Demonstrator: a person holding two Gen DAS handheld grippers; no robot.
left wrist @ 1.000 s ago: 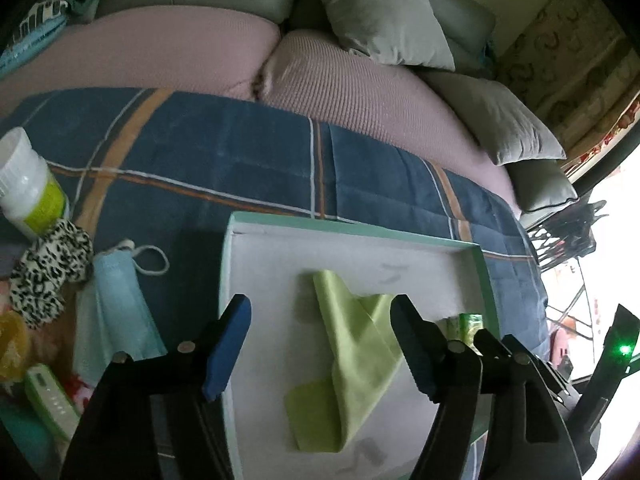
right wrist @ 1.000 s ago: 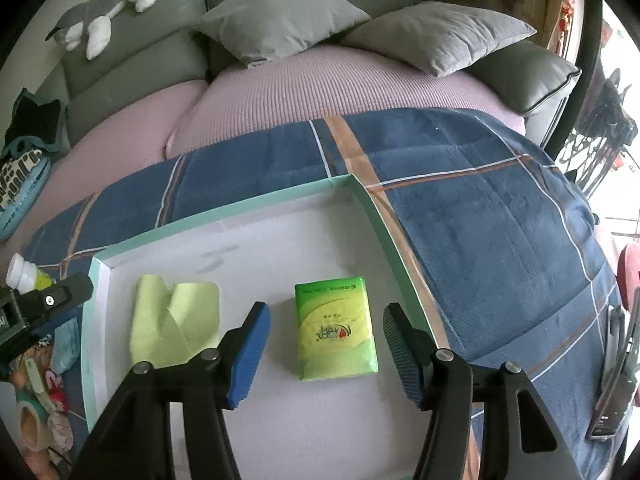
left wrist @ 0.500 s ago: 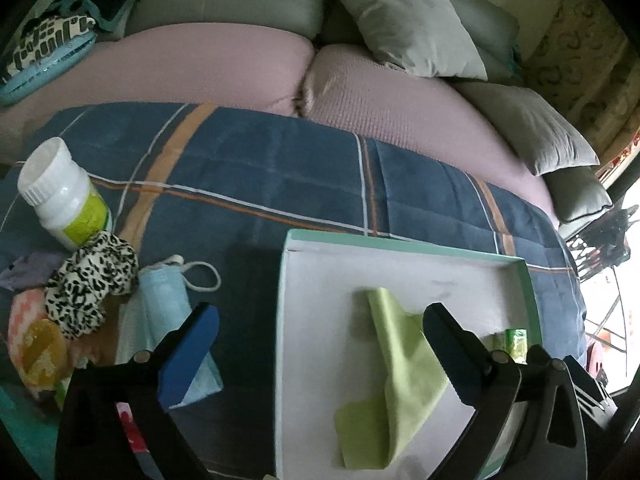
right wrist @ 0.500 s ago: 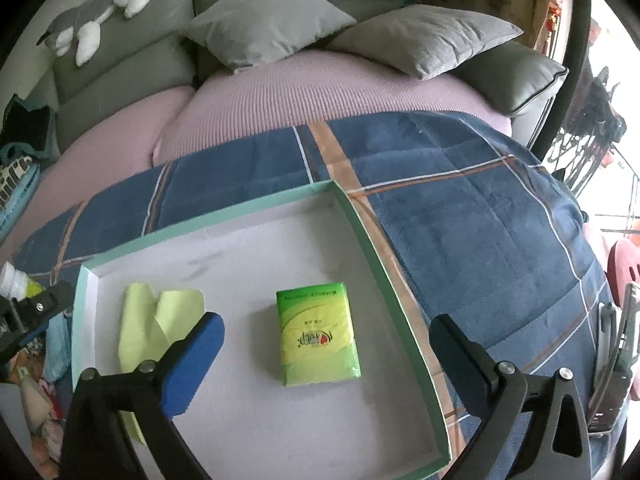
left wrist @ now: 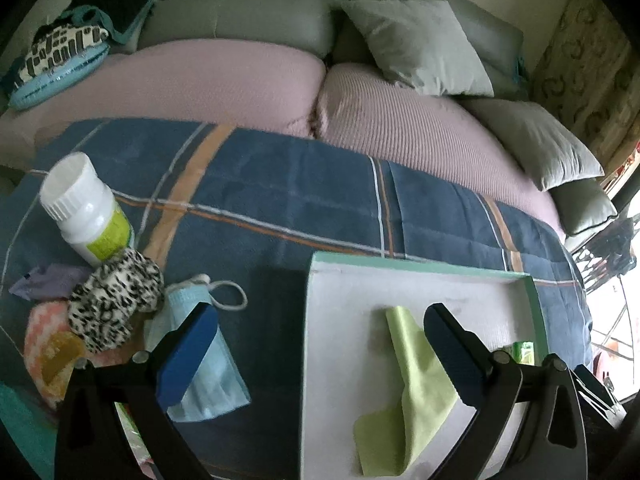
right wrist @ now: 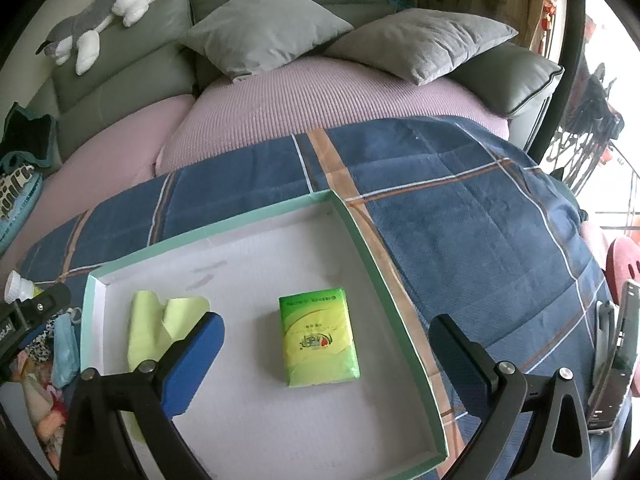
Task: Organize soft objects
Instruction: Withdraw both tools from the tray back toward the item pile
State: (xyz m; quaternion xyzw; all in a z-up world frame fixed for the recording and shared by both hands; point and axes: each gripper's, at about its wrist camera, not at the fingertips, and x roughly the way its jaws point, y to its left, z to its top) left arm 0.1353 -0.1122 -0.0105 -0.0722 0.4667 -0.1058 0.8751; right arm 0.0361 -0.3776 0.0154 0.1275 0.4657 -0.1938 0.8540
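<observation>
A shallow white tray with a mint-green rim (left wrist: 420,270) (right wrist: 224,226) lies on a blue plaid blanket. Inside it lie a crumpled lime-green cloth (left wrist: 408,384) (right wrist: 150,328) and a green tissue pack (right wrist: 318,336), whose edge peeks out at the tray's right (left wrist: 524,352). My left gripper (left wrist: 320,344) is open above the tray's left edge, nothing between its fingers. My right gripper (right wrist: 326,354) is open over the tissue pack, not touching it. Left of the tray lie a blue face mask (left wrist: 208,364), a leopard-print scrunchie (left wrist: 114,300) and a pink cloth (left wrist: 40,328).
A white pill bottle (left wrist: 86,216) stands at the blanket's left. A lilac cloth (left wrist: 44,284) lies by it. Pink seat cushions (right wrist: 320,100), grey pillows (right wrist: 416,44) and a plush toy (right wrist: 92,20) are behind. A phone-like device (right wrist: 612,364) lies at the right.
Both grippers have opened wide. The left view has swung to the left and tilted up, so the mask, scrunchie and bottle now show more fully. The cloth and tissue pack have not moved.
</observation>
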